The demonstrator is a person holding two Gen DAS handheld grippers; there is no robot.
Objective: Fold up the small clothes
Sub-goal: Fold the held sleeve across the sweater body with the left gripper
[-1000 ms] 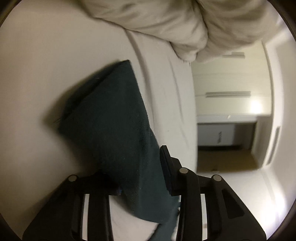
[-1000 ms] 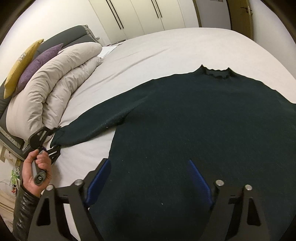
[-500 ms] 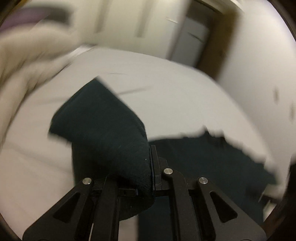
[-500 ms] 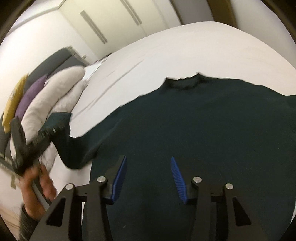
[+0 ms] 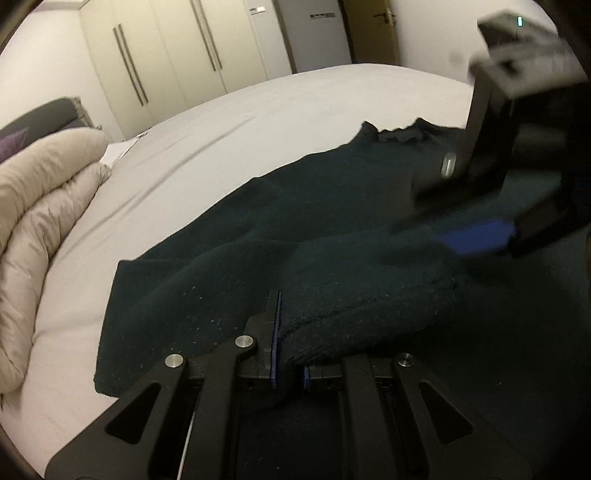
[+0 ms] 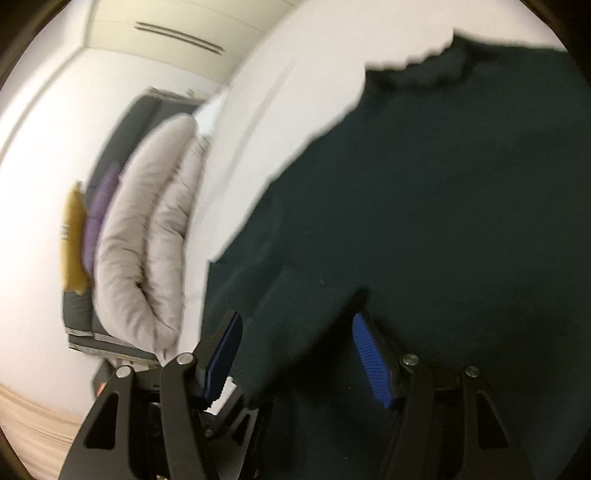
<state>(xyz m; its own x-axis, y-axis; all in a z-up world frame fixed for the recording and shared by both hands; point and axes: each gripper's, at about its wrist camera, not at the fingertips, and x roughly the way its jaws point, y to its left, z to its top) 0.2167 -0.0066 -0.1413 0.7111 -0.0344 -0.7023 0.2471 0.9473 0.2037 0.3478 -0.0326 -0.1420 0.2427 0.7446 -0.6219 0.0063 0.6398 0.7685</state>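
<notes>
A dark green sweater (image 5: 221, 266) lies flat on the white bed sheet (image 5: 258, 122), its ruffled collar (image 5: 399, 133) at the far side. One sleeve (image 5: 369, 288) is folded over onto the body. My left gripper (image 5: 288, 343) is shut on that sleeve's cuff end. My right gripper (image 5: 454, 214) hovers at the upper right of the left wrist view, one blue pad (image 5: 476, 236) close over the sleeve. In the right wrist view my right gripper (image 6: 295, 343) is opening; the sweater (image 6: 443, 184) and the folded sleeve lie between its pads, which do not press on the fabric.
A rolled beige duvet (image 5: 37, 221) lies along the left of the bed, also the duvet (image 6: 147, 240) in the right wrist view, with purple (image 6: 98, 214) and yellow (image 6: 74, 243) cushions behind. Wardrobe doors (image 5: 166, 62) and a brown door (image 5: 373, 29) stand beyond the bed.
My left gripper rolled over and carried the sleeve from beside the duvet across onto the sweater body. My right gripper dropped lower and swung left over the sleeve; its jaws narrowed, then widened.
</notes>
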